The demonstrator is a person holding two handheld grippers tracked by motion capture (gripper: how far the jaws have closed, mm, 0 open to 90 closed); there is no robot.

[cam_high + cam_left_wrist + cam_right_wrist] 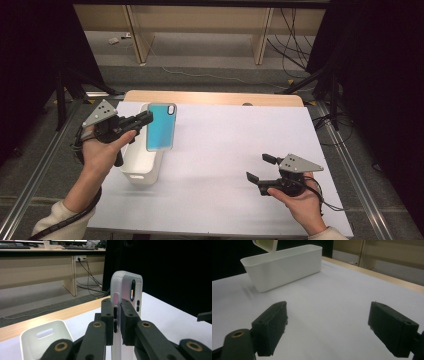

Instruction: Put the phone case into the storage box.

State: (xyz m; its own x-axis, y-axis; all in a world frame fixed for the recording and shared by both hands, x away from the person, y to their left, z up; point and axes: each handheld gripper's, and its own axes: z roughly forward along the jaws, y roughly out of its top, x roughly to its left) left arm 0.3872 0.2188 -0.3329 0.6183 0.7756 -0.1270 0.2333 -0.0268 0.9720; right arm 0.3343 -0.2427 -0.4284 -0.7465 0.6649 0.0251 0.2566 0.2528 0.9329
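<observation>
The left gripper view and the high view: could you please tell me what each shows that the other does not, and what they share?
The left gripper view alone shows the side buttons and translucent white edge of the phone case pinched between the black pads.

The high view alone shows the case's turquoise face, the right gripper with jaws open above the white table cover, and both of the person's hands.

Both show the left gripper shut on the case, held over the white bin.
</observation>
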